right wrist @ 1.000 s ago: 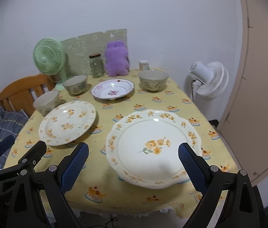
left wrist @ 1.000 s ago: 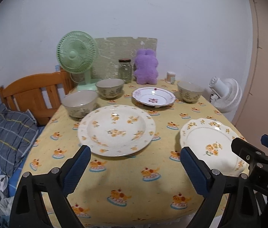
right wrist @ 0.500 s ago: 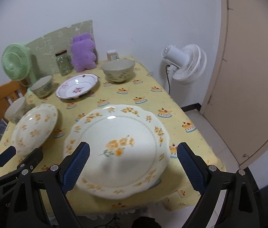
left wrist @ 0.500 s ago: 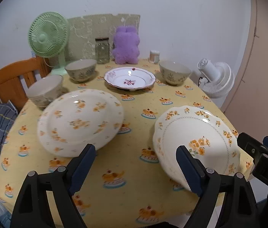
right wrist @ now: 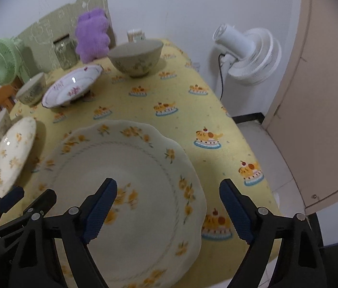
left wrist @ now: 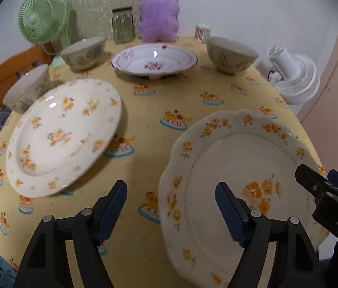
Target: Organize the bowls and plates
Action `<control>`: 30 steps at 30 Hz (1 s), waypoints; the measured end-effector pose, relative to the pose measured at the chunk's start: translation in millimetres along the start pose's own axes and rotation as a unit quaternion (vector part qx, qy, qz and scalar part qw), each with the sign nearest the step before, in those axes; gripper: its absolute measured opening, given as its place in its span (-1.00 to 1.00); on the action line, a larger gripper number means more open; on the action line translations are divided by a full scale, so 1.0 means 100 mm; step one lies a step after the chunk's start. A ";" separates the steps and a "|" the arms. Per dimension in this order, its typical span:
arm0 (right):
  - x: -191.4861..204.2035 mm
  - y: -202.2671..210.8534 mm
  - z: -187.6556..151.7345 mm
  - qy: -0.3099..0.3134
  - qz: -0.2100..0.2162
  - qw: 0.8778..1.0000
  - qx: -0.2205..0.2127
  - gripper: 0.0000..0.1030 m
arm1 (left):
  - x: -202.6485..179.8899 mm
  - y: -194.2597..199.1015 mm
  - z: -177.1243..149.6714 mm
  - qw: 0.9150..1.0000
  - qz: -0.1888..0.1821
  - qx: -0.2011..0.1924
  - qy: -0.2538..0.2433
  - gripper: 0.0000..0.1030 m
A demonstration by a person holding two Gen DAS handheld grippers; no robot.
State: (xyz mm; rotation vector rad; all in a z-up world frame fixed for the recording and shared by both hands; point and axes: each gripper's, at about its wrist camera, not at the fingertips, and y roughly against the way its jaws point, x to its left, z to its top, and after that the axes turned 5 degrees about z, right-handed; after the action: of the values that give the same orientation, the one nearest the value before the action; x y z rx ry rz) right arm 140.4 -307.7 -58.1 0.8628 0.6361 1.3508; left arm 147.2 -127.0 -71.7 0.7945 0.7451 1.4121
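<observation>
a: biggest first: the table point(left wrist: 193, 110) under its yellow cloth, then the scalloped plate point(right wrist: 125, 192), which lies flat at the table's near right corner, its rim close to both edges there; a round thing, so no long axis, face up.

b: and the round flowered plate point(left wrist: 63, 136)?

a: left of the scalloped plate, flat too; the pink-flowered dish point(left wrist: 154, 58) is behind it toward the wall; three bowls are farther off, one point(right wrist: 136, 56) behind on the right, two point(left wrist: 84, 52) point(left wrist: 26, 97) off to the left.

b: the fingers?

a: the right gripper point(right wrist: 166, 212) has been closing a little yet stands wide, one pad over the scalloped plate's face, the other out past its right rim, nothing pinched; the left gripper point(left wrist: 170, 212) has been closing more, is moderately open, and straddles the plate's left rim, empty.

b: risks?

a: i'd judge a pad pressing the overhung rim could tip or slide the plate off the corner; two grippers on one plate might also knock together.
</observation>
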 end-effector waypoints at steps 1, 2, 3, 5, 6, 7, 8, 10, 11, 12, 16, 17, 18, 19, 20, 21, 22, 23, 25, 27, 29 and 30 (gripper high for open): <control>-0.02 -0.05 0.01 0.001 0.003 1.000 0.007 0.68 | -0.02 -0.05 0.01 1.000 0.003 0.007 0.004 0.44; -0.04 -0.10 0.02 0.002 0.006 1.000 0.013 0.65 | -0.04 -0.08 0.01 1.000 0.005 0.012 0.007 0.43; -0.06 -0.14 0.03 0.002 0.009 1.000 0.019 0.62 | -0.05 -0.12 0.01 1.000 0.007 0.017 0.010 0.43; -0.08 -0.23 0.05 0.004 0.016 0.999 0.031 0.57 | -0.09 -0.16 0.03 1.000 0.010 0.025 0.011 0.39; -0.10 -0.27 0.07 0.002 0.021 0.999 0.037 0.51 | -0.11 -0.18 0.03 1.000 0.011 0.028 0.011 0.39; -0.11 -0.30 0.07 0.002 0.027 0.999 0.044 0.47 | -0.13 -0.18 0.04 1.000 0.009 0.028 0.009 0.38; -0.11 -0.34 0.08 0.003 0.032 0.998 0.050 0.42 | -0.16 -0.19 0.05 1.000 0.006 0.029 0.007 0.38; -0.11 -0.42 0.08 0.006 0.040 0.997 0.061 0.35 | -0.21 -0.19 0.07 1.000 0.006 0.029 0.000 0.37; -0.11 -0.43 0.09 0.006 0.045 0.997 0.062 0.33 | -0.23 -0.19 0.08 1.000 0.004 0.029 -0.004 0.35; -0.11 -0.44 0.09 0.007 0.045 0.997 0.062 0.32 | -0.27 -0.20 0.09 1.000 0.004 0.028 -0.009 0.35; -0.06 -0.45 0.13 0.016 0.049 0.997 0.066 0.30 | -0.26 -0.23 0.14 0.999 0.008 0.033 -0.002 0.36; -0.06 -0.46 0.14 0.017 0.049 0.996 0.068 0.30 | -0.26 -0.23 0.14 0.999 0.008 0.034 -0.001 0.35; -0.05 -0.46 0.15 0.019 0.050 0.996 0.070 0.30 | -0.26 -0.24 0.16 0.999 0.008 0.036 0.002 0.35; -0.05 -0.48 0.17 0.019 0.049 0.996 0.071 0.30 | -0.25 -0.26 0.18 0.999 0.007 0.039 0.006 0.34; -0.04 -0.49 0.20 0.018 0.050 0.996 0.074 0.30 | -0.24 -0.26 0.20 0.999 0.005 0.041 0.009 0.32; -0.04 -0.51 0.23 0.018 0.049 0.996 0.076 0.30 | -0.22 -0.28 0.22 0.999 0.005 0.042 0.013 0.32; -0.03 -0.53 0.26 0.016 0.050 0.996 0.078 0.30 | -0.21 -0.28 0.24 0.999 0.007 0.042 0.016 0.32; -0.02 -0.56 0.29 0.015 0.053 0.995 0.082 0.30 | -0.20 -0.30 0.25 0.999 0.011 0.042 0.019 0.32; 0.03 -0.61 0.35 0.020 0.058 0.995 0.085 0.30 | -0.16 -0.33 0.31 0.999 0.019 0.044 0.026 0.32; 0.09 -0.66 0.43 0.027 0.063 0.994 0.083 0.30 | -0.11 -0.36 0.36 0.998 0.026 0.045 0.034 0.32; 0.14 -0.70 0.50 0.030 0.070 0.994 0.082 0.30 | -0.07 -0.38 0.41 0.998 0.033 0.042 0.040 0.32; 0.17 -0.73 0.55 0.035 0.073 0.993 0.082 0.30 | -0.06 -0.38 0.43 0.998 0.039 0.039 0.041 0.32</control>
State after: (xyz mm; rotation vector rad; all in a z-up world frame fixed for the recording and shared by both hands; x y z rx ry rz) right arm 228.4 -299.8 -86.9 1.0129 0.7575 1.4802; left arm 204.3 -134.4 -80.2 0.8378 0.8456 1.5000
